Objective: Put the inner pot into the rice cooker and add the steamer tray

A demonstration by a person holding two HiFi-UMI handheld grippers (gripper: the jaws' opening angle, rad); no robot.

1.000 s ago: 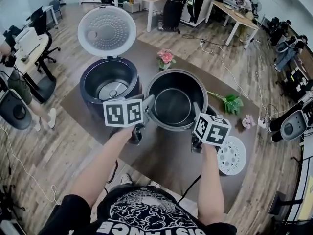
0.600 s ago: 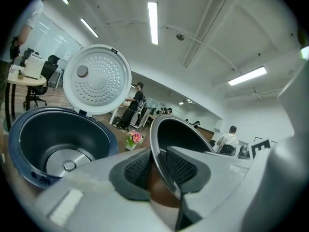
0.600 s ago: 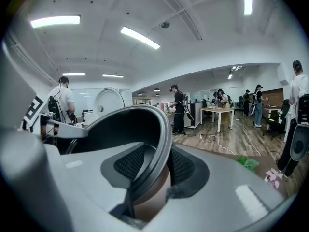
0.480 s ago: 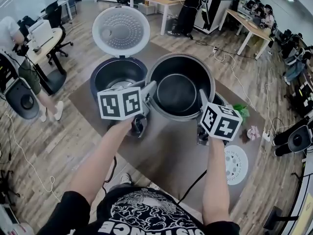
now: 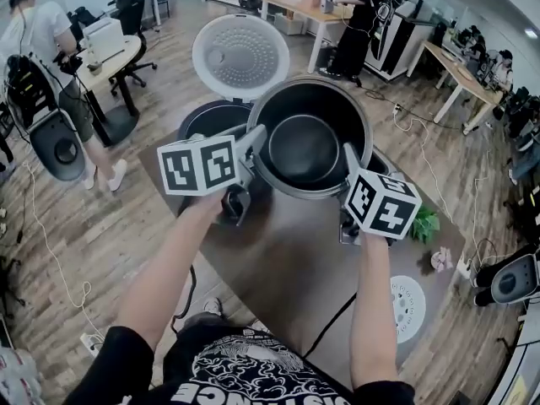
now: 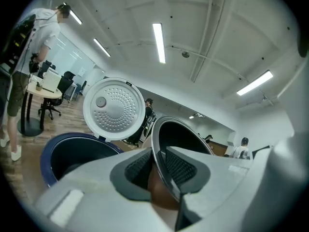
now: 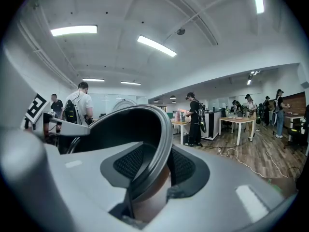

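Two tongs are engaged on the round dark-grey metal inner pot (image 5: 308, 146), one at each side of its rim. The left tongs (image 5: 256, 144) are closed on the left edge and the right tongs (image 5: 348, 165) on the right edge. In both gripper views the ribbed pads are seen pressing on the inside and outside of the thin wall. The pot is held clear of the brown table (image 5: 287, 264), roughly level. In the head view it overlaps the right part of the dark-blue round rice cooker (image 5: 205, 121), whose white dimpled lid (image 5: 240, 57) stands open behind. The first step, transfer of the pot into the cooker, is judged to be in hand and partly done, since the pot is not yet centred over the opening. For the next move, the pot should be carried further left, kept level, and lowered with both grips maintained until seated. An uneven descent could catch the rim on the cooker wall. The white perforated round steamer tray (image 5: 407, 308) lies untouched at the right of the table and is to be added afterwards. Compared with the frame one second earlier, where the pot was seen lower and wholly beside the cooker, it has been raised and shifted toward it.
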